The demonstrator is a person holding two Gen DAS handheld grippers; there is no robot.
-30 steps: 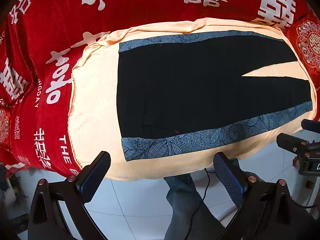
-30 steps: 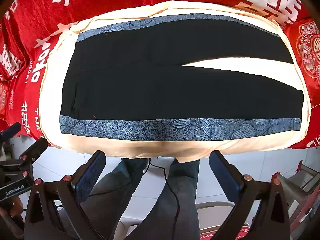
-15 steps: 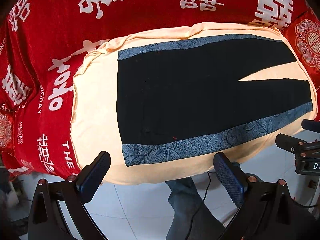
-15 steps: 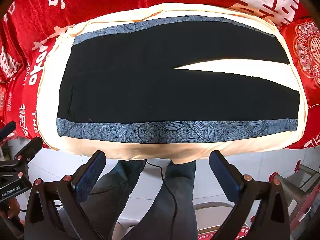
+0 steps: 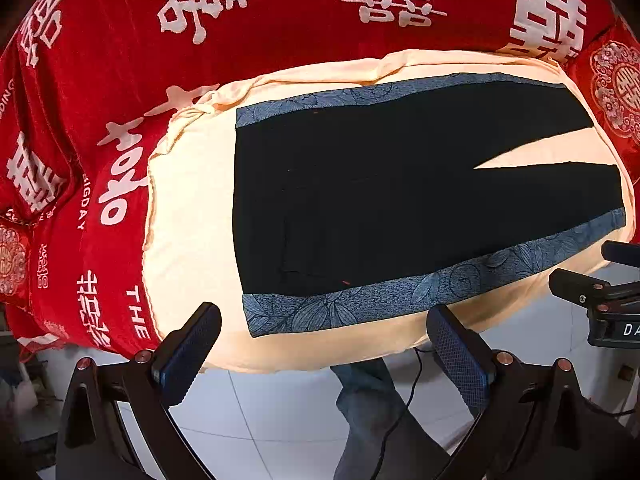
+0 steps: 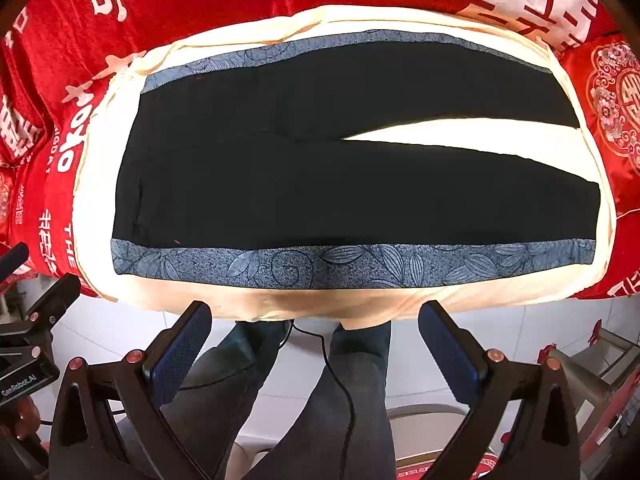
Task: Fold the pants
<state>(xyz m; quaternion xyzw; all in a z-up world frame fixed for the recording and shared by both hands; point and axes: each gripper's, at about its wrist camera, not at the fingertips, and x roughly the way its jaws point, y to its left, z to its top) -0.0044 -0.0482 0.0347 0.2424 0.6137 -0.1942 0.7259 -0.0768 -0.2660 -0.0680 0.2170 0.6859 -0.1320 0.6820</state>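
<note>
In the left wrist view, the left gripper sits nearest, at 6 o'clock, its two dark fingers spread wide with nothing between them. Its fingertips reach just to the near edge of a cream cloth. Beneath it, a person's leg in blue jeans stands on a white tiled floor, with a thin black cable running beside it. At 3 o'clock the other gripper's black body shows at the picture's edge.

In the right wrist view, the right gripper is likewise at 6 o'clock, fingers wide apart and empty, hovering short of the cloth's near hem above both jeans legs.

Farther out, the pants lie flat and unfolded on the cream cloth, filling the middle of both views. They are black with a blue leaf-patterned stripe down each outer side, one stripe along the near edge and one along the far edge. The waist points to 9 o'clock; the two legs run toward 3 o'clock, parted by a narrow wedge of cream cloth.

Beyond and around the cloth, from 9 through 12 to 3 o'clock, spreads a red blanket printed with large white characters and some lettering.
</note>
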